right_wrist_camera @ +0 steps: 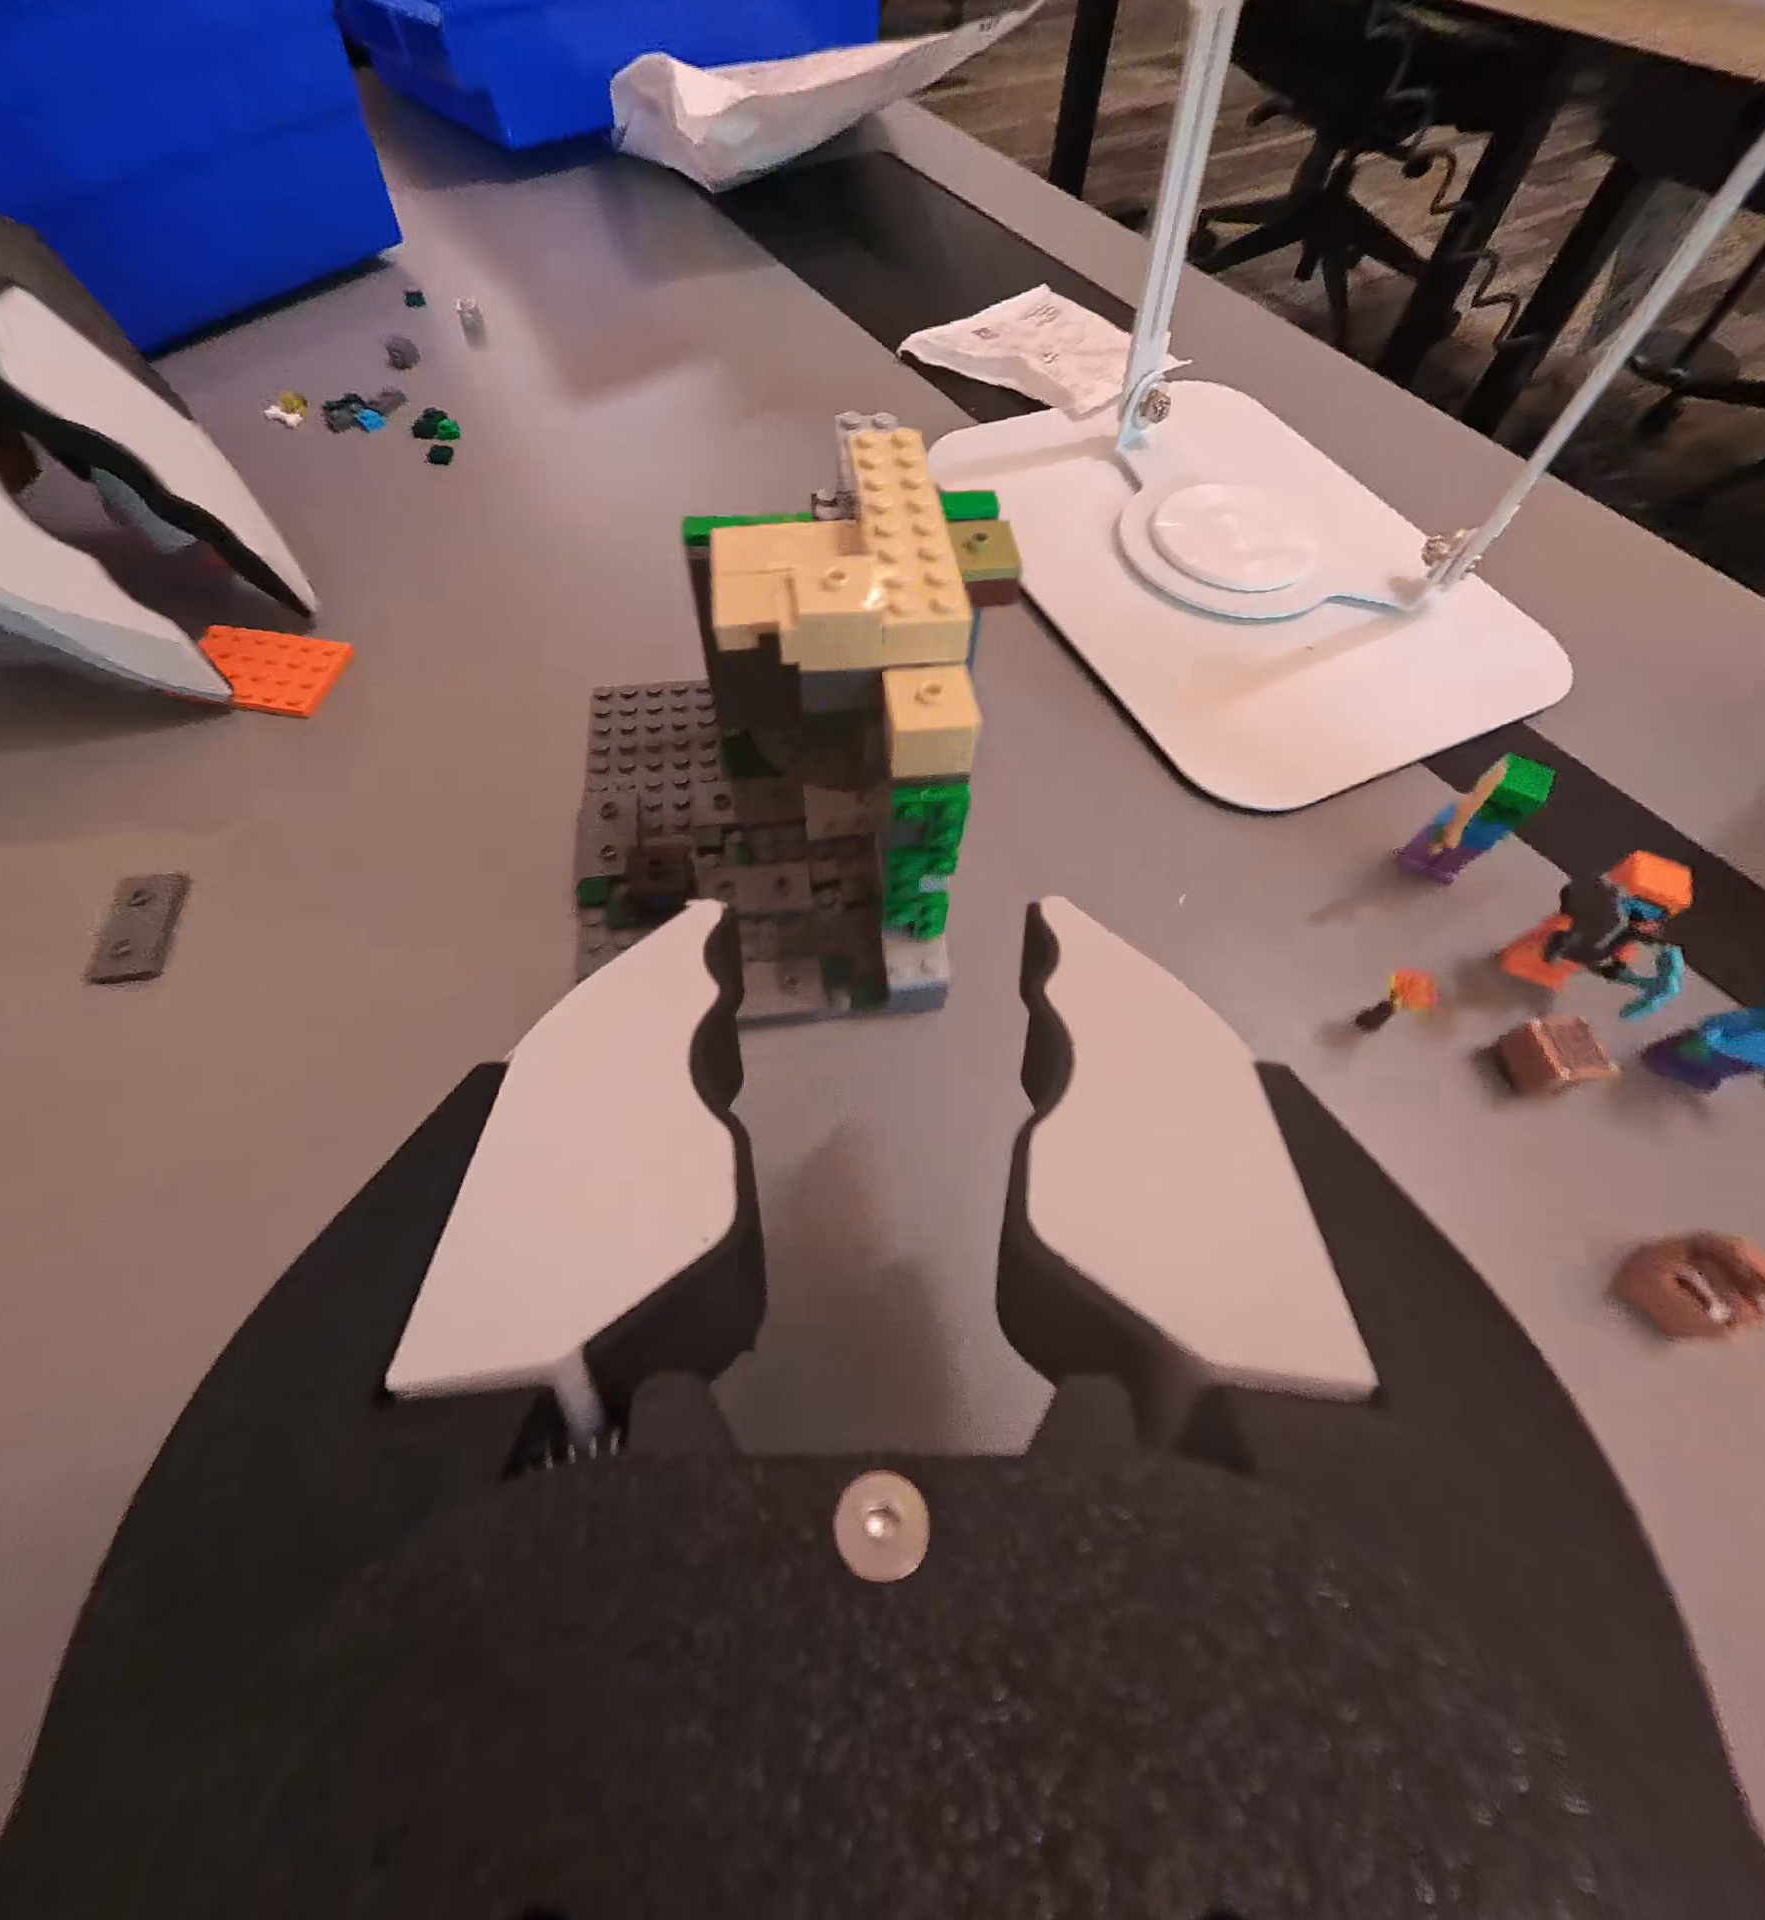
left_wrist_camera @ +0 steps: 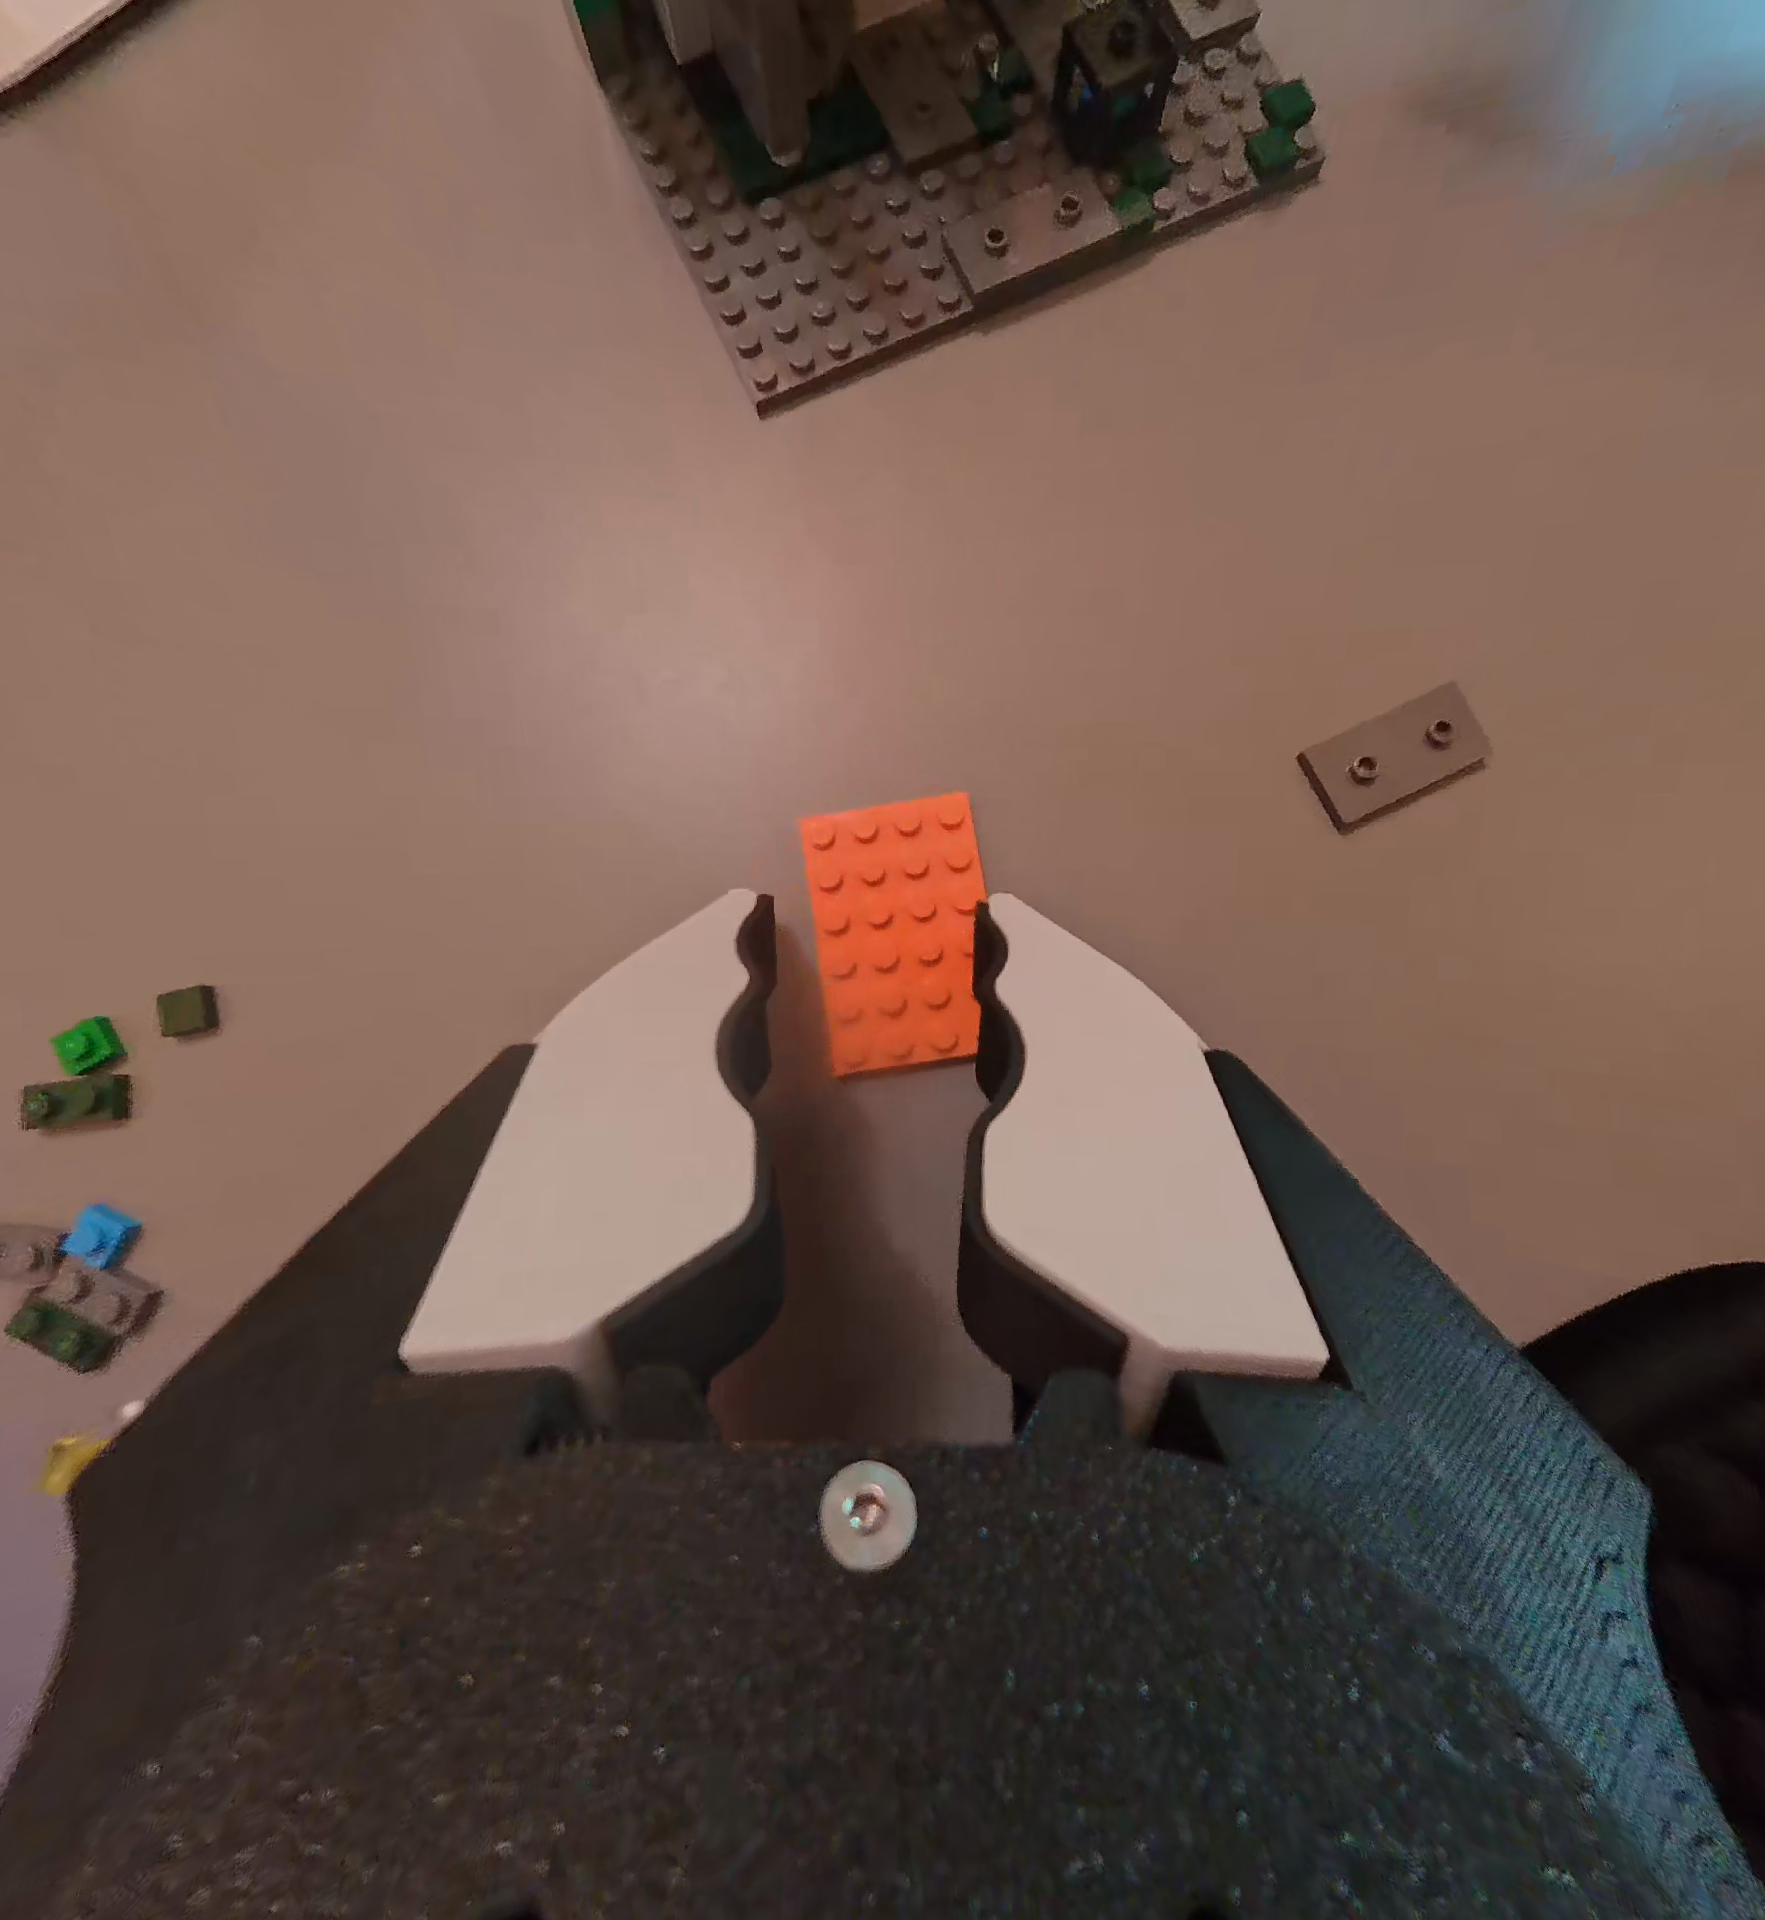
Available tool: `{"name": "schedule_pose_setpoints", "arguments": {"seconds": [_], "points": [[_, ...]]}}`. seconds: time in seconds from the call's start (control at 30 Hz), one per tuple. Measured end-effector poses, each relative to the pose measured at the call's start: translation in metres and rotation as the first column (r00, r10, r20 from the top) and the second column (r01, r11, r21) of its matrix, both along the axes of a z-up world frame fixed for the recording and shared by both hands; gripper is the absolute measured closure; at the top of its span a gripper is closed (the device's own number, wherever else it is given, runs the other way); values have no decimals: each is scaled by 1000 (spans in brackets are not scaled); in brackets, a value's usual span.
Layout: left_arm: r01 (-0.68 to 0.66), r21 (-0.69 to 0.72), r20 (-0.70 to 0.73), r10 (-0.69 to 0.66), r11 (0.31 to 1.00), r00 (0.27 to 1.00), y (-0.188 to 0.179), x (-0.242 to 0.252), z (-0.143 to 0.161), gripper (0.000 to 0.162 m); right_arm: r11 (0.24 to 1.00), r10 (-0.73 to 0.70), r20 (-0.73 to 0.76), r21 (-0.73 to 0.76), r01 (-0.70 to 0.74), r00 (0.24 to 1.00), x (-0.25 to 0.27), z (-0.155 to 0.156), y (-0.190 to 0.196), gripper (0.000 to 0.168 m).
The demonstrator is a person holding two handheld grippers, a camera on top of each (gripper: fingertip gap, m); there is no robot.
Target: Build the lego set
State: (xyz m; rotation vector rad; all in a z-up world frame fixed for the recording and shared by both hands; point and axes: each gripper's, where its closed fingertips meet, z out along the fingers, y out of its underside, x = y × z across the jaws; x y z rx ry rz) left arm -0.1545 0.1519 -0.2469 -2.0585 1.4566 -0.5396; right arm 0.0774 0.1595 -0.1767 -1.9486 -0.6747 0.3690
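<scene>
An orange studded plate (left_wrist_camera: pixel 893 935) lies flat on the grey table between the open fingers of my left gripper (left_wrist_camera: pixel 875 909); the right finger's edge is at the plate's side, the left finger stands a little off it. It also shows in the right wrist view (right_wrist_camera: pixel 280 670), under the left gripper's fingers (right_wrist_camera: pixel 109 488). The part-built model on a dark grey baseplate (left_wrist_camera: pixel 836 301) stands beyond it. In the right wrist view the model (right_wrist_camera: pixel 826 727) is a tower of tan, grey and green bricks. My right gripper (right_wrist_camera: pixel 873 914) is open and empty just in front of it.
A grey two-stud tile (left_wrist_camera: pixel 1394 755) lies right of the orange plate. Small loose bricks (left_wrist_camera: pixel 78 1164) lie to the left. In the right wrist view a white lamp base (right_wrist_camera: pixel 1273 623), several minifigures (right_wrist_camera: pixel 1605 935), a brown piece (right_wrist_camera: pixel 1704 1283), blue bins (right_wrist_camera: pixel 151 135) and paper (right_wrist_camera: pixel 784 94) surround the model. Tip to tip, the grippers are about 25 cm apart. From my left tips it is roughly 8 cm to the grey two-stud tile (left_wrist_camera: pixel 1394 755); from my right, 20 cm. My right wrist view (right_wrist_camera: pixel 140 920) looks at it from another angle.
</scene>
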Motion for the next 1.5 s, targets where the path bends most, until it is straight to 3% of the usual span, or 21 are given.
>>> {"name": "schedule_pose_setpoints", "arguments": {"seconds": [0.1,0.3,0.37,0.53,0.67,0.8,0.93,1.1,1.2,1.5], "points": [[13,-52,-3,-13,999,1000,-5,1,-1,118,1000,5,-40,14,-5,999,-7,5,-25,120],[25,-96,20,-24,995,1000,-16,4,0,119,995,96,-69,21,-95,993,-45,11,-57,127],[0,-63,12,0,998,1000,-11,4,-2,129,991,136,-61,19,-135,989,-62,10,-63,128],[3,-24,-11,-4,1000,1000,-10,12,-3,130,974,228,-46,12,-228,973,-101,5,-74,129],[117,-2,-14,-117,993,993,-22,34,0,130,965,264,-22,-3,-264,964,-118,1,-74,129],[270,27,17,-271,962,963,-35,67,22,130,964,266,-11,27,-265,964,-125,9,-69,129],[483,73,-2,-484,873,875,-51,97,36,130,975,217,-22,55,-216,976,-112,14,-63,129],[679,7,34,-679,734,734,-60,115,21,130,987,160,-67,40,-158,985,-90,6,-60,130],[711,-38,62,-709,702,703,-56,118,13,130,989,147,-53,20,-147,988,-84,-5,-59,131],[640,17,86,-638,768,765,-36,111,18,125,987,161,-25,-15,-161,987,-85,-23,-57,131]]}}
